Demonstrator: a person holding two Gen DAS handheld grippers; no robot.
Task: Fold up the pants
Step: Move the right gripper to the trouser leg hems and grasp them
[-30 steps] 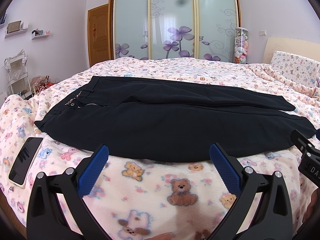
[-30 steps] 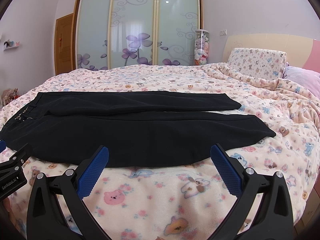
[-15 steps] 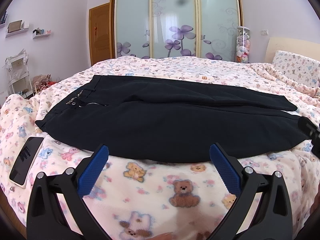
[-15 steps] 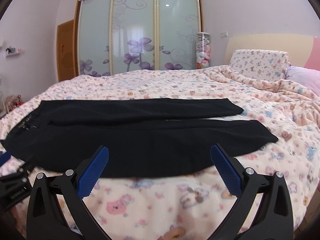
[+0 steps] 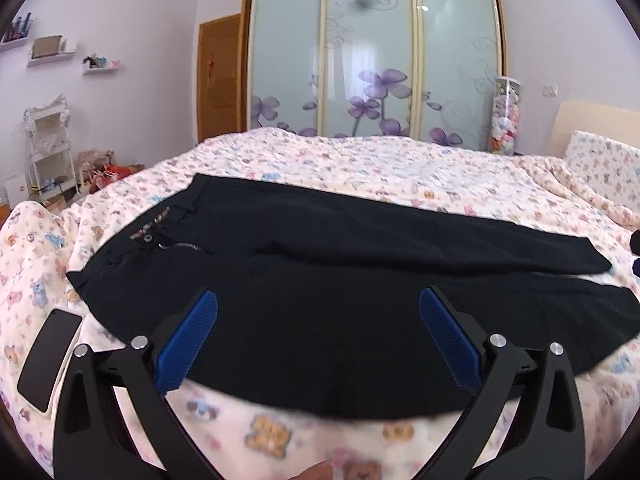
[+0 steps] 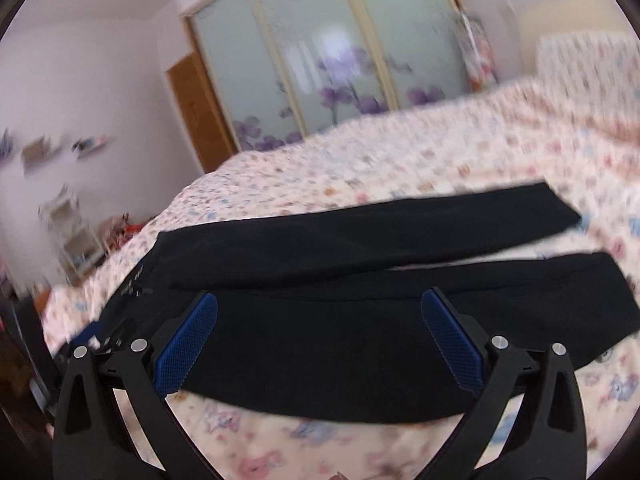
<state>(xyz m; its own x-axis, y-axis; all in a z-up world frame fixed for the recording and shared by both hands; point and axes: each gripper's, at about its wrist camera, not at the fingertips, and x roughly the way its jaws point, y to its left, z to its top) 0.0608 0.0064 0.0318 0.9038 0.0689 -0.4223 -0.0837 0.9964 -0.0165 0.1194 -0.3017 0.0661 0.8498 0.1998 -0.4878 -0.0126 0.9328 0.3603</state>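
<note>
Black pants (image 5: 320,280) lie spread flat on the bed, waistband with button and zipper to the left, the two legs running right. My left gripper (image 5: 318,316) is open and empty, its blue pads over the near edge of the near leg. My right gripper (image 6: 319,316) is open and empty, over the near leg of the pants (image 6: 360,320); this view is tilted and blurred. The leg ends lie at the right, slightly apart.
The bed has a pink bear-print blanket (image 5: 360,168). A black phone (image 5: 50,358) lies on the blanket left of the waistband. A pillow (image 5: 604,168) sits at the far right. A wardrobe with glass doors (image 5: 372,60) stands behind the bed.
Both grippers have moved forward over the near edge of the pants. The right gripper has swung and tilted, blurring its view. Both stay open.
</note>
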